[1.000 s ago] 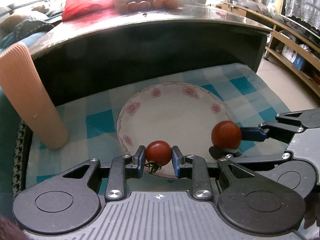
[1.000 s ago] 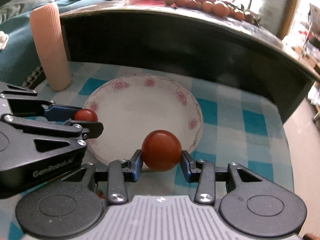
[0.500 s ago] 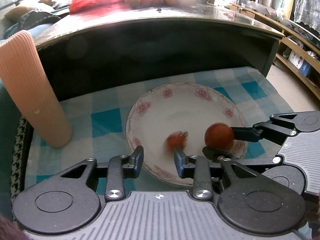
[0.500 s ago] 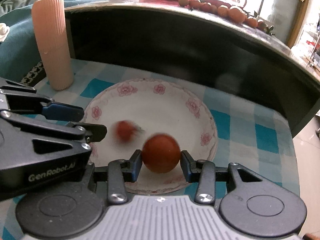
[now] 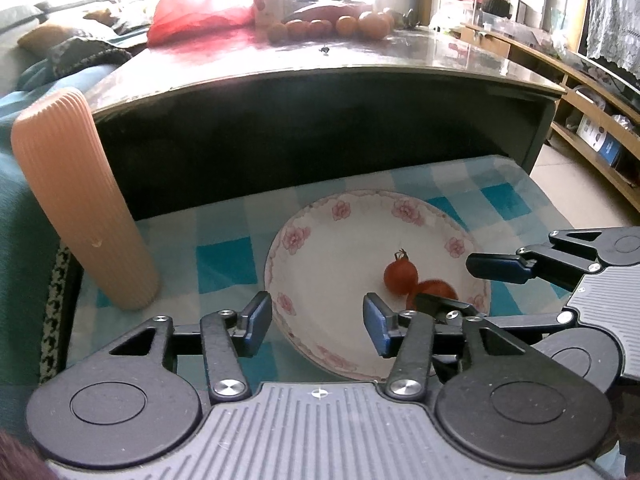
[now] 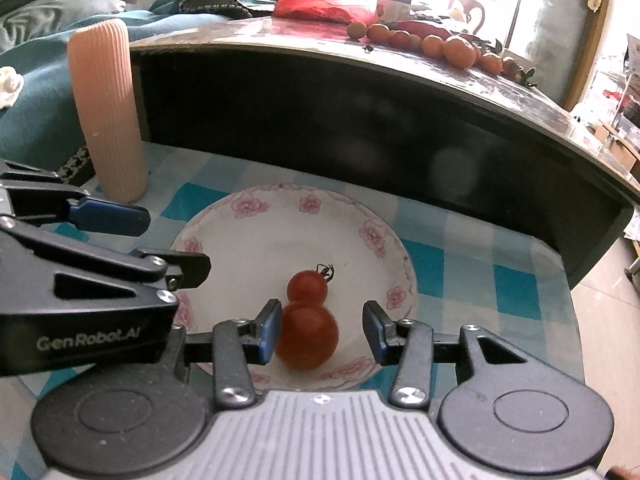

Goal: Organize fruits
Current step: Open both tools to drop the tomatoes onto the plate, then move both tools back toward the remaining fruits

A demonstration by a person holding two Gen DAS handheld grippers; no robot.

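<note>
**Two tomatoes in the plate, both tools let go**

Two risks stand out. First, roll: the larger tomato (image 6: 307, 338) sits low in the flowered plate (image 6: 248, 248), near its front rim and touching the smaller tomato (image 6: 307, 287) behind it. Both are round and free. If the right tool (image 6: 320, 332) pulls back crooked, its left pad, which looks to be touching or just beside the larger tomato, could drag it up the rim and out onto the checked cloth (image 6: 516, 292). A nudge there would also shove the smaller one, since the two are in contact.

Second, a clash between tools. The left tool (image 5: 318, 322) and the right tool are close together over the same plate; in the left wrist view one right-tool finger (image 5: 498, 267) reaches across the plate's far side and the lower one overlaps the larger tomato. Withdrawing both at once invites a knock.

Tool state:
- Left tool: spread wide, nothing between its pads, holding nothing. It hangs over the plate's near rim.
- Right tool: spread, not pinching. The larger tomato lies between its pads, against the left one, with a clear gap to the right one.

Task things: both tomatoes rest inside the plate, smaller one with its stem (image 6: 326, 270) pointing away. More fruit (image 6: 424, 42) lies in a row on the dark counter (image 6: 280, 46) above and behind. A ribbed pink cylinder (image 6: 106, 114) stands upright left of the plate, well apart from both tools.
</note>
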